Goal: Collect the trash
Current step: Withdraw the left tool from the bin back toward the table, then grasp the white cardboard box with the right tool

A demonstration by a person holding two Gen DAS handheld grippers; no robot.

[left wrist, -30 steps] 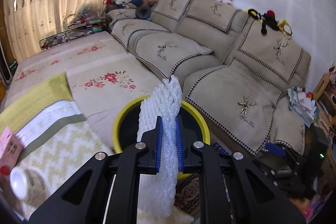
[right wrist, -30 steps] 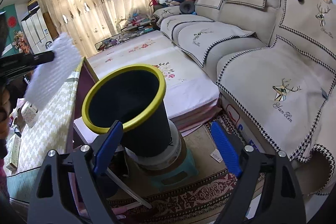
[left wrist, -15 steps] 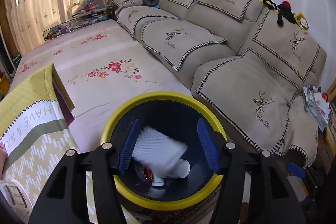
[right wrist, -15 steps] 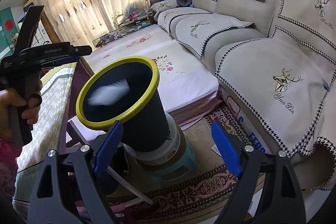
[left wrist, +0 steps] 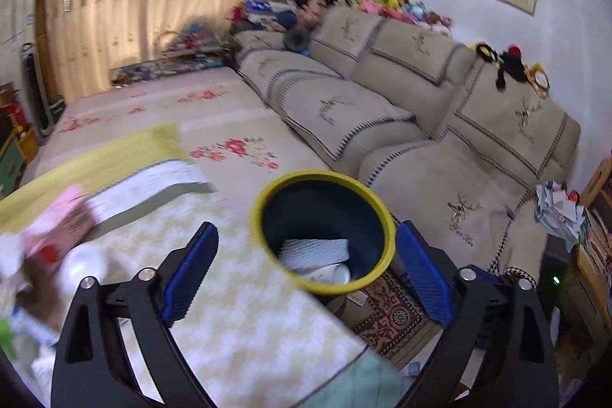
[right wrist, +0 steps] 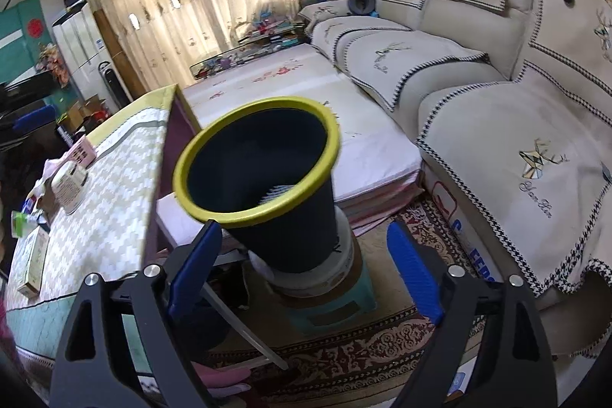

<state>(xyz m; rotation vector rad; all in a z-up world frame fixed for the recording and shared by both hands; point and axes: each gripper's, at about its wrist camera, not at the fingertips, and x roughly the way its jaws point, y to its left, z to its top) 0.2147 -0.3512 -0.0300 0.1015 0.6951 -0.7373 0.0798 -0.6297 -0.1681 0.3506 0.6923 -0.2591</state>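
Your left gripper [left wrist: 306,278] is empty with its jaws opening wide; your right gripper [right wrist: 302,278] likewise stands apart with nothing between its blue pads; keep both spread until you commit to the next item. The white foam net [left wrist: 315,249] already lies inside the yellow-rimmed bin [left wrist: 267,194], just off the table's right edge, so judge that drop complete. Carry the left gripper toward the table's left edge, where the white bottle [right wrist: 69,184] and pink packet [left wrist: 61,224] sit blurred; close only once squarely over one piece.
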